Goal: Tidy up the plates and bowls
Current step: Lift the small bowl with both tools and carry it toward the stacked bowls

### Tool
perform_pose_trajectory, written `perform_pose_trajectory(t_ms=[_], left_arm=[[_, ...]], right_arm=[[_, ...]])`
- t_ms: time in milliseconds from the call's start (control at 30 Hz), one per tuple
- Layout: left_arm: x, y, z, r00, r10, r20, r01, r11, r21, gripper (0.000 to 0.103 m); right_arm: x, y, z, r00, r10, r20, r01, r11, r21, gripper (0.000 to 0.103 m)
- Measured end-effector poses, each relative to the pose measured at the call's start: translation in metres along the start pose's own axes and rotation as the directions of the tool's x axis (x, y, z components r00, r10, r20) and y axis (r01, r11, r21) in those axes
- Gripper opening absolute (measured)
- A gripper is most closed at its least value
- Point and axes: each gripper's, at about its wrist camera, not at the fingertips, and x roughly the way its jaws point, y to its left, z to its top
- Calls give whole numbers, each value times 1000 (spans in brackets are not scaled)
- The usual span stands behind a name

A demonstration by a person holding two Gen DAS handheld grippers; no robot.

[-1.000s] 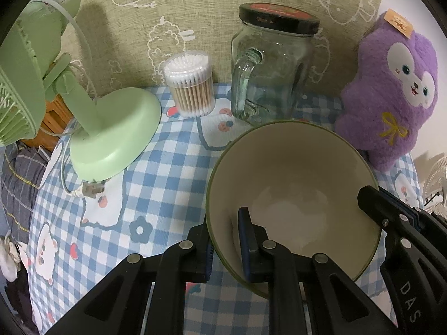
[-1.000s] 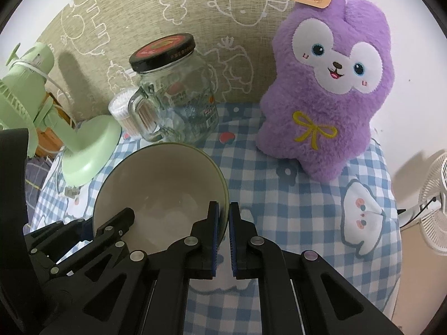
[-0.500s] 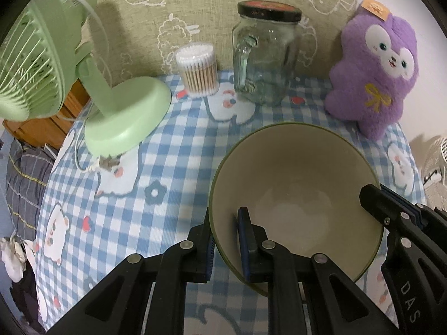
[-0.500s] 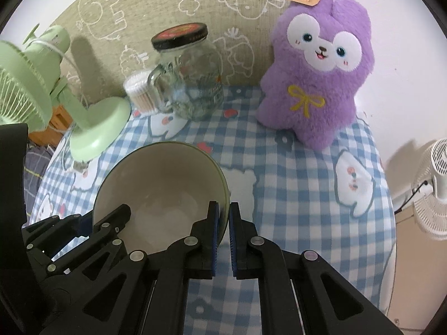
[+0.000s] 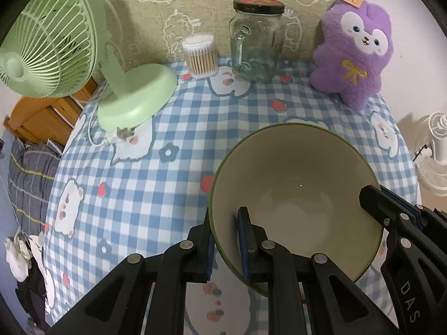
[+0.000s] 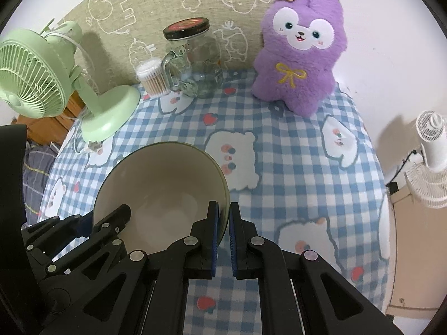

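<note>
A lived-in room of a home is showing here: a table is wearing a blue-and-white checked cloth [image 5: 195,128] printed with bears and strawberries, and a cartoon-printed fabric is hanging behind it. A purple plush toy [image 6: 301,53], a lidded glass jar [image 5: 257,42], a tub of cotton swabs [image 5: 199,55] and a green desk fan [image 5: 56,44] are sitting along the back. Striped bedding [image 5: 30,178] and wooden furniture [image 5: 42,111] are lying off the left edge, and a white fan [image 6: 430,162] is standing on the floor at right.
</note>
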Motion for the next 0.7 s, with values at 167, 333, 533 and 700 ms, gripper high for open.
perform_pose_trajectory(t_ms=[167,333,533,700], left_arm=[[-17,-2,-7,1000,-13,28,13,1000,10,12],[-38,-3,-16,998,-33,53,32,999,22,12],[-67,3,-27,995,-51,88,47,998,41,12],[-92,12,-40,992,-55,114,51,998,45,12]], right_arm=[[-20,0,-8,1000,-16,22,16,1000,9,9],[-44,2,-15,998,-35,48,35,999,18,9],[-77,9,-27,995,-53,82,50,998,38,9],[-105,21,-39,992,-58,109,53,998,42,9]])
